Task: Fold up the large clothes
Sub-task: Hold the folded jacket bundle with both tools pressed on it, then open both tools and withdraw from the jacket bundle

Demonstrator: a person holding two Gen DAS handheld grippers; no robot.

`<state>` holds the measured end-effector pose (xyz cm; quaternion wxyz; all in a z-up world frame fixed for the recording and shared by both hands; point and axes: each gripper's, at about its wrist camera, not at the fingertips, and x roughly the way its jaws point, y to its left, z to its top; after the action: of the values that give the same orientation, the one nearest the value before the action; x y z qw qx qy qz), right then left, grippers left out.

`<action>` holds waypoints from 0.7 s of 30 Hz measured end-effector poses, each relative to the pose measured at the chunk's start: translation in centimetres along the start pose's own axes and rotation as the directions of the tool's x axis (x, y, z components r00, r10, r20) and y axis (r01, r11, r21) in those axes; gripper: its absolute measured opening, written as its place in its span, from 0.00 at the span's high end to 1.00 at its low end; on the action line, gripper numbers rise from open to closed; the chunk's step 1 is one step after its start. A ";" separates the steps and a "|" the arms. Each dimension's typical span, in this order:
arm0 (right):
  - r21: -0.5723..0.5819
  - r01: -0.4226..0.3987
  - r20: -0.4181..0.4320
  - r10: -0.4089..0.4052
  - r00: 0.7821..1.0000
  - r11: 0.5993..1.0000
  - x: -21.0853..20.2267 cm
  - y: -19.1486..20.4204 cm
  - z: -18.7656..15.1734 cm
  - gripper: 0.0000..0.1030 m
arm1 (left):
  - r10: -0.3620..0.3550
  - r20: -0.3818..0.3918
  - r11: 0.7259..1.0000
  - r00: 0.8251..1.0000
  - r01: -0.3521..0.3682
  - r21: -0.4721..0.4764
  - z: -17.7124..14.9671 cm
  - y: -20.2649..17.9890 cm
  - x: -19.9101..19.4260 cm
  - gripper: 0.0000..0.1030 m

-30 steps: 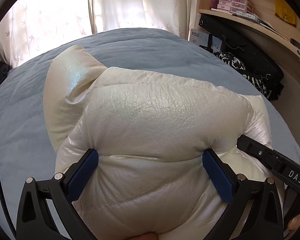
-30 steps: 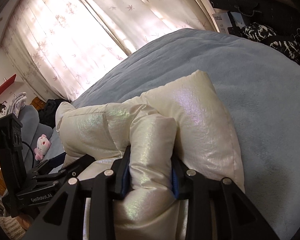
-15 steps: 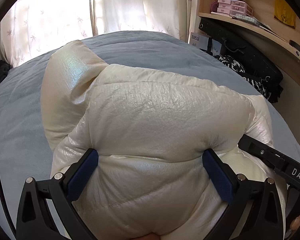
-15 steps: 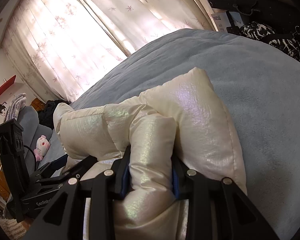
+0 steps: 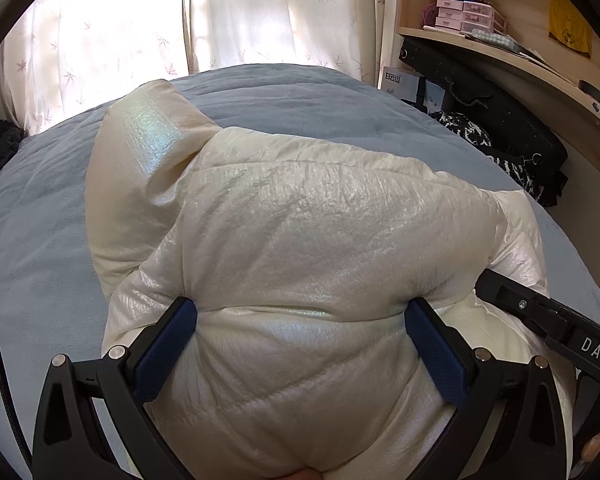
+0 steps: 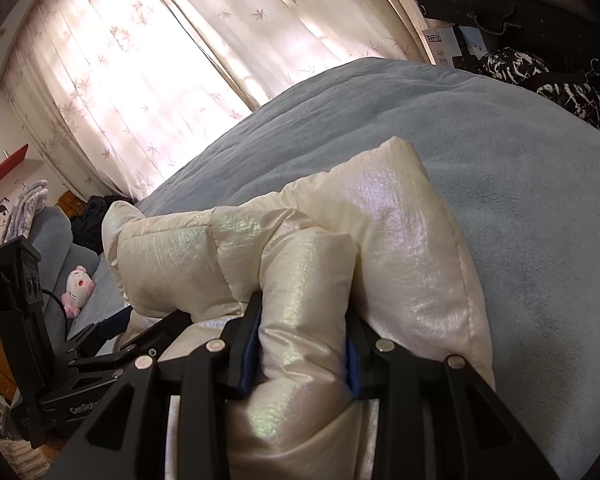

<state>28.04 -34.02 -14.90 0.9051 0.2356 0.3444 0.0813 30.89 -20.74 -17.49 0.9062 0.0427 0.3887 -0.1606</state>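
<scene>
Grippers (image 5: 300, 320) (image 6: 302, 340) clamped on jacket (image 5: 300, 232)

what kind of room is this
Most likely a bedroom: a bed with a blue cover fills the view, curtains hang over a bright window behind it, and a plush toy sits on a grey seat beside it. A puffy jacket lies on the bed.

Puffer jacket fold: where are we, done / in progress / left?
Done: the cream puffer jacket is already bunched into a thick doubled bundle on the blue bed cover.
In hand: the left gripper squeezes a wide padded section; the right gripper pinches a narrower roll.
Left: one padded end sticks out unaligned; the bundle isn't flat or released.
</scene>
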 end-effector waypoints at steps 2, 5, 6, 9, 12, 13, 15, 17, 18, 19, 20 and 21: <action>-0.011 0.023 -0.008 -0.023 1.000 1.000 -0.1 0.4 0.0 0.67 | 0.006 -0.001 1.000 1.000 -0.006 0.001 0.0 -0.1 -0.1 0.01; -0.031 0.054 -0.022 -0.055 0.998 0.998 -0.1 0.9 0.3 0.64 | 0.022 -0.001 1.000 1.000 -0.022 0.008 0.1 -0.4 -0.4 0.01; -0.036 0.060 -0.026 -0.061 0.998 0.998 -0.2 1.0 0.4 0.64 | 0.027 -0.003 1.000 1.000 -0.027 0.010 0.1 -0.5 -0.5 0.01; -0.031 0.068 -0.044 -0.070 0.997 0.997 -0.4 1.0 0.7 0.62 | 0.035 -0.020 0.999 0.999 -0.035 0.014 0.4 -0.7 -0.9 0.01; -0.016 0.100 -0.094 -0.101 0.990 0.995 -0.7 1.1 1.3 0.57 | 0.023 -0.037 1.000 0.999 -0.022 0.017 0.7 -0.8 -1.8 0.01; -0.005 0.116 -0.118 -0.116 0.986 0.993 -0.9 1.3 1.6 0.54 | 0.015 -0.043 1.000 0.999 -0.014 0.013 0.9 -0.7 -2.3 0.01; 0.015 0.137 -0.150 -0.134 0.980 0.990 -1.3 1.5 2.0 0.48 | 0.009 -0.056 1.000 0.998 -0.009 -0.004 1.1 -0.4 -3.1 0.01; 0.034 0.167 -0.182 -0.158 0.971 0.985 -2.0 1.8 2.6 0.39 | -0.007 -0.065 0.999 0.998 0.005 -0.034 1.3 0.0 -4.2 0.01; 0.045 0.189 -0.203 -0.176 0.963 0.981 -2.5 1.9 3.0 0.36 | -0.021 -0.068 0.999 0.997 0.018 -0.051 1.4 0.2 -4.9 0.01; 0.058 0.199 -0.216 -0.183 0.959 0.978 -2.8 1.9 3.2 0.34 | -0.032 -0.070 0.998 0.997 0.027 -0.062 1.5 0.3 -5.7 0.01; 0.075 0.199 -0.221 -0.178 0.959 0.977 -3.4 1.9 3.4 0.32 | -0.035 -0.067 0.997 0.997 0.030 -0.067 1.6 0.4 -6.3 0.01; 0.099 0.191 -0.223 -0.165 0.961 0.977 -4.3 1.9 3.7 0.31 | -0.028 -0.061 0.998 0.998 0.024 -0.065 1.7 0.4 -7.1 0.01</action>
<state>27.32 -35.04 -9.02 0.8509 0.2474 0.4635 0.0036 27.56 -18.86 -11.24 0.8924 0.0134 0.4222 -0.1586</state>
